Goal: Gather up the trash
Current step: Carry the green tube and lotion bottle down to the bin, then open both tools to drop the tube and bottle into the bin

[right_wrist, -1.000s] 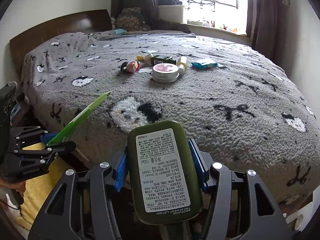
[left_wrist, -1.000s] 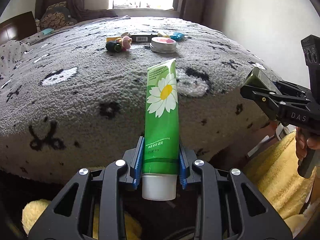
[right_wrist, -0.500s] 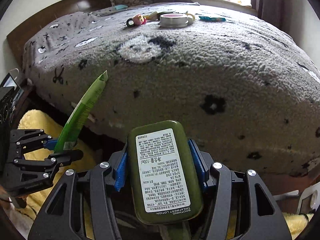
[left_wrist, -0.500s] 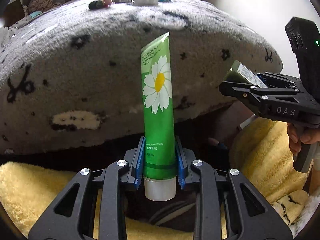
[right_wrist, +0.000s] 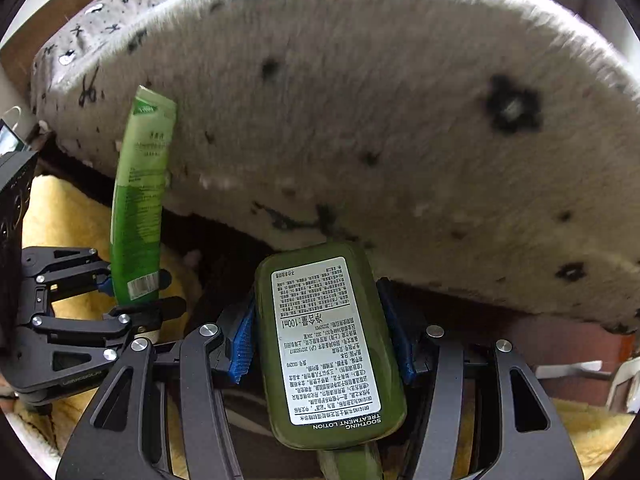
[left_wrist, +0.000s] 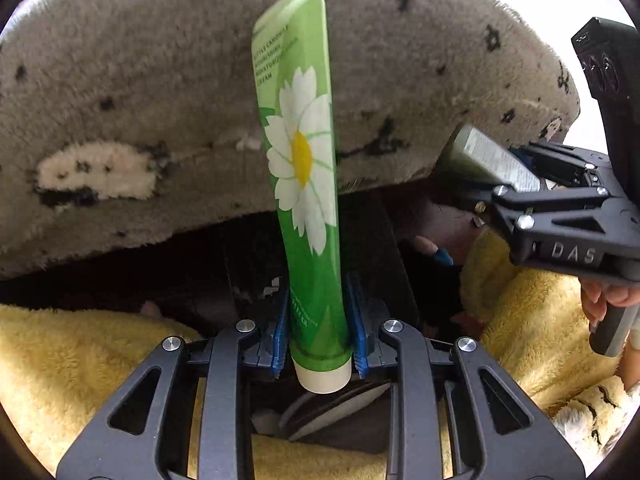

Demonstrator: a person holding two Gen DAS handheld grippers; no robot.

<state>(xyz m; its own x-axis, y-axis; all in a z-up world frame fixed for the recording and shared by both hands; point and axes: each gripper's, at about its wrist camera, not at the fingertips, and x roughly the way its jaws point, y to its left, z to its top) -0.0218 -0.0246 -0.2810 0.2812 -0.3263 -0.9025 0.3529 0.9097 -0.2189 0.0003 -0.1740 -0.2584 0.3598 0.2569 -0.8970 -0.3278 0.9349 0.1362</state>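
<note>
My left gripper is shut on a green cream tube with a white daisy, gripped near its white cap and standing upright. It also shows in the right wrist view, held by the left gripper. My right gripper is shut on a dark green lotion bottle with a white printed label. In the left wrist view the right gripper holds that bottle at the right. Both grippers are low, beside the bed's edge.
The grey fleece bed cover with black and white patterns hangs over the bed edge ahead. A yellow fluffy rug lies on the floor below. A dark gap runs under the bed.
Both grippers have dropped lower and tilted down, from above the bed top to beside its edge over the yellow rug. Both still hold their items.
</note>
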